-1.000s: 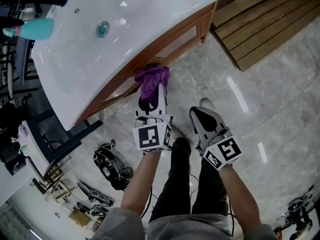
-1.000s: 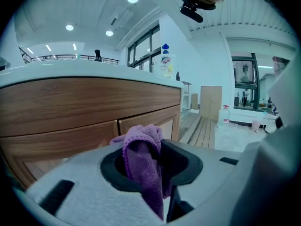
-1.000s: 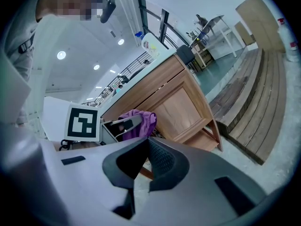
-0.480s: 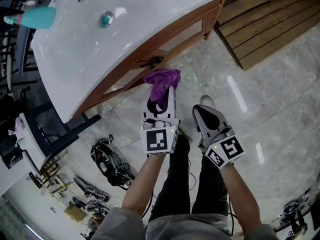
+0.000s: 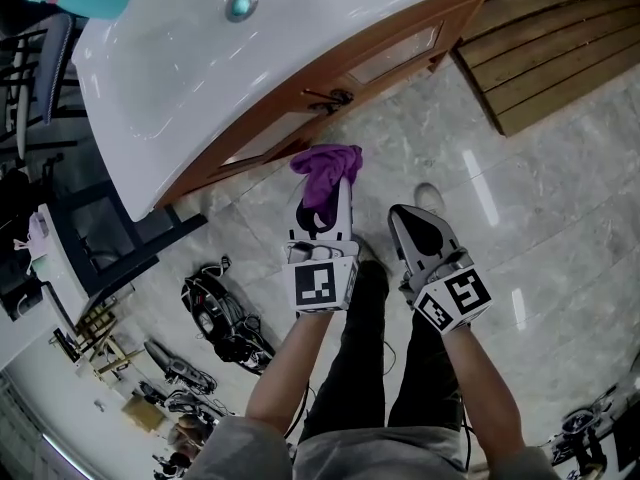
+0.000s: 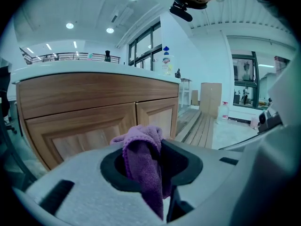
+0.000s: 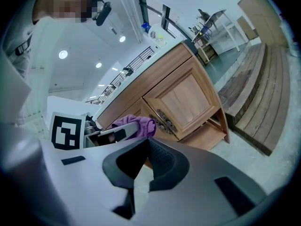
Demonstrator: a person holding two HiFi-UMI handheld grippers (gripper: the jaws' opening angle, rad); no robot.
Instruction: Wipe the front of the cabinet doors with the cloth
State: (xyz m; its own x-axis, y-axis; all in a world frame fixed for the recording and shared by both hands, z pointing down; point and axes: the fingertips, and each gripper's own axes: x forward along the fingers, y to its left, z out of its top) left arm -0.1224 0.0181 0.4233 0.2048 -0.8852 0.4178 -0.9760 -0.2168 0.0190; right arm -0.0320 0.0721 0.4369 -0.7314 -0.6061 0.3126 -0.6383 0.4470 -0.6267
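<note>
Cloth: you are pinching the purple cloth (image 5: 328, 166) in the left gripper (image 5: 324, 196), with its folds bunching over the tips and one end hanging down between the jaws.
Position: it is hovering near the cabinet doors (image 5: 272, 140), just short of their handles (image 5: 330, 97).
Left gripper: its jaws are clamping down on the cloth.
Right gripper (image 5: 416, 220): you are holding it beside the left one over the marble floor (image 5: 520, 218), jaws pressing together on nothing.
</note>
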